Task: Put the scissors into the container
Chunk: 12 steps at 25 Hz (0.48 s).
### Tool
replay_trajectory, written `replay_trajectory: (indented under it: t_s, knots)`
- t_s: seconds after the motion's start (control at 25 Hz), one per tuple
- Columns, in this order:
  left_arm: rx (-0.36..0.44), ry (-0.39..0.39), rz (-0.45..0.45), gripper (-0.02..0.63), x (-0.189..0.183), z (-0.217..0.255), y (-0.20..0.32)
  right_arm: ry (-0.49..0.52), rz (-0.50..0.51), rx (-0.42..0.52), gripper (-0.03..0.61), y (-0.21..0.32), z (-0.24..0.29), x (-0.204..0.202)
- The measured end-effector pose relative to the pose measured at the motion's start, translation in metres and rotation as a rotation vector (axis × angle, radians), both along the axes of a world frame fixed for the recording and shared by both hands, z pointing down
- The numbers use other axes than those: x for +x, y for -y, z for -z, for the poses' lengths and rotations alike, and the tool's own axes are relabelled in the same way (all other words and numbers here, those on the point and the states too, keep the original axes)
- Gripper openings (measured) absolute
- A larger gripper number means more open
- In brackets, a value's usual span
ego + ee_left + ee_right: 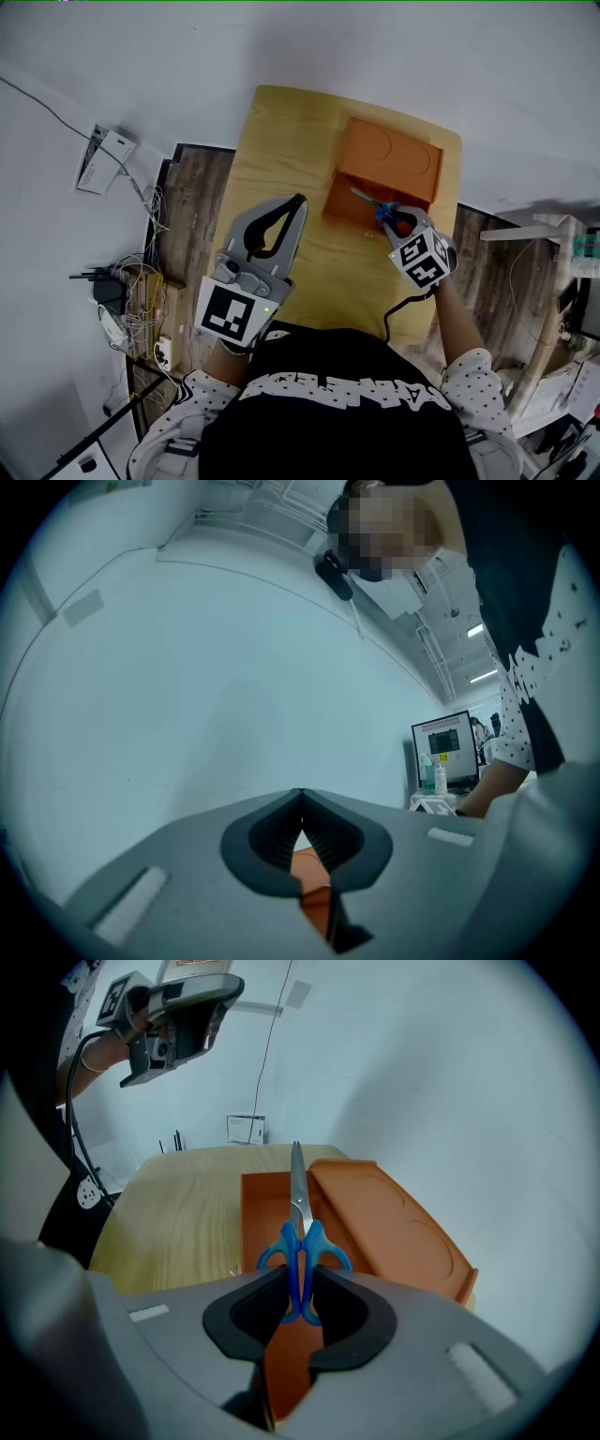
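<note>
1. Far left, off the table, a white box (pixel 105 157) and loose cables (pixel 141 281) lie on the floor. They are well apart from the work and pose no obstacle.
2. Your left gripper (pixel 296 202) hangs over the left half of the table (pixel 281 131). Its jaws are pressed tip to tip with nothing between them. Its own view looks mostly at the wall (pixel 187 667), with a sliver of orange showing through the gap. It sits near the container's left end but not over the opening, so I judge it is out of the way.
3. The container (pixel 349 202) stands open on the table. Its lid (pixel 394 155) is folded back on the far side, and the box part faces you.
4. The scissors (pixel 298 1232) are in the air, not yet inside. Their blue handles are clamped between the jaws of your right gripper (pixel 300 1283). The long axis runs straight out along those jaws, with the blades pointing away from the gripper.
5. This is the relation that matters. In the right gripper view the blade lies over the line where the open box meets the lid, with the box on its left. I'd nudge the scissors toward the box side before letting go, so they don't land on the lid. Whether the tip touches anything, I cannot tell.
6. Your right gripper is the nearer one by far, right at the container's near-right corner.
7. Further right, a white stand (pixel 548 230) stands beyond the table edge, apart from the work.
</note>
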<state>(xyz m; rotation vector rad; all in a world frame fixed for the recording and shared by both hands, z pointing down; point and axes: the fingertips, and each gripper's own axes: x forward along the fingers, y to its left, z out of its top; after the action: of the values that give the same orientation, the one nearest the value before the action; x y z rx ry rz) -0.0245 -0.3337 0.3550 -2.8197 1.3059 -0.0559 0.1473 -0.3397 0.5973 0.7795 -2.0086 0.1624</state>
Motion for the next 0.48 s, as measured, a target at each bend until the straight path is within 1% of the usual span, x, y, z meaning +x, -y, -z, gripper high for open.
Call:
replay_trajectory:
  t_s: [0.36, 0.48]
  knots:
    - [-0.005, 0.001, 0.008, 0.002, -0.002, 0.0, 0.002, -0.072, 0.043, -0.091, 0.097, 0.003, -0.018, 0.0]
    - [-0.013, 0.003, 0.009, 0.002, -0.004, -0.002, 0.002, -0.081, 0.052, -0.122, 0.098, 0.004, -0.022, -0.001]
